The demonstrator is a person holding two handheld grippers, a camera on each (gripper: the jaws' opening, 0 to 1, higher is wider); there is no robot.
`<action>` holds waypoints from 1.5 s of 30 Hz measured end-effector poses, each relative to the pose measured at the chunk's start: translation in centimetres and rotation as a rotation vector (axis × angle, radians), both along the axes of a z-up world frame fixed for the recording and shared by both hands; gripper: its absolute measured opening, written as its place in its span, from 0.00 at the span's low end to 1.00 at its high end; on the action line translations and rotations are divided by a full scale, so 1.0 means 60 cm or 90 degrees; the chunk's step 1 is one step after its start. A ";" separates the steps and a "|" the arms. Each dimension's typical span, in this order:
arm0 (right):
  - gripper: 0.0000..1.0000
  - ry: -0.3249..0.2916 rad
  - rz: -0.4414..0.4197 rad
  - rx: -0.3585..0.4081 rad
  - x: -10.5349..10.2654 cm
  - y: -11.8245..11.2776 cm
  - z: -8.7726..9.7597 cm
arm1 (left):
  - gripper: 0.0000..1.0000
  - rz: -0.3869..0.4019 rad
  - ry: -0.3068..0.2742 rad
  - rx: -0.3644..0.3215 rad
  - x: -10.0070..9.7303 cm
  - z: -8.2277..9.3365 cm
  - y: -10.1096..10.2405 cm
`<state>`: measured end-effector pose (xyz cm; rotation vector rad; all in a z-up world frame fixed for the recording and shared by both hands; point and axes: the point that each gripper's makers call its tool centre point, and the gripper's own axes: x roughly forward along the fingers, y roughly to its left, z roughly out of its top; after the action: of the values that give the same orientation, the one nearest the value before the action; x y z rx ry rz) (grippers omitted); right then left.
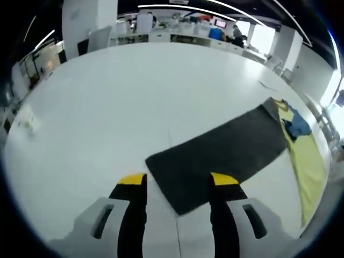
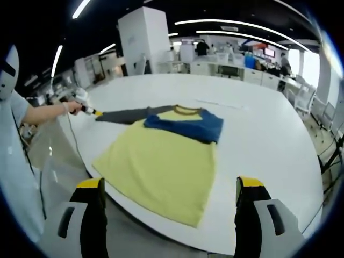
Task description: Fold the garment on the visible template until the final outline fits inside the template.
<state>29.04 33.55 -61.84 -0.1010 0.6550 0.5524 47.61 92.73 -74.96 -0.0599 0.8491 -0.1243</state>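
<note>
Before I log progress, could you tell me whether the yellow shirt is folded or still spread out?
Partly folded: the yellow shirt body lies flat on the table, but one blue sleeve is folded across the chest.

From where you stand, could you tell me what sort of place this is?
Probably an open-plan office or lab: a long white table holding a yellow and blue T-shirt on a dark grey mat, desks with monitors behind, and ceiling strip lights.

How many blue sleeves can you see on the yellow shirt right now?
1. A blue sleeve lies folded across the upper part of the yellow shirt, just below the collar; it also shows near the shirt's top in the left gripper view. A second sleeve may be hidden.
</note>
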 end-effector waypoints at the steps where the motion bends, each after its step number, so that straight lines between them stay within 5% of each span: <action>1: 1.00 0.001 0.001 -0.001 0.001 0.001 0.000 | 0.40 0.002 0.002 -0.002 0.000 -0.001 0.000; 29: 1.00 -0.010 0.008 -0.001 0.015 0.014 0.004 | 0.24 0.063 0.006 -0.022 -0.001 -0.021 0.030; 45: 1.00 -0.009 0.000 -0.002 0.010 0.021 0.004 | 0.11 0.011 0.015 0.012 -0.003 -0.022 0.021</action>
<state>29.65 34.82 -61.62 -0.1074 0.6427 0.5503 47.45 93.99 -76.31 -0.0518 0.8733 -0.0995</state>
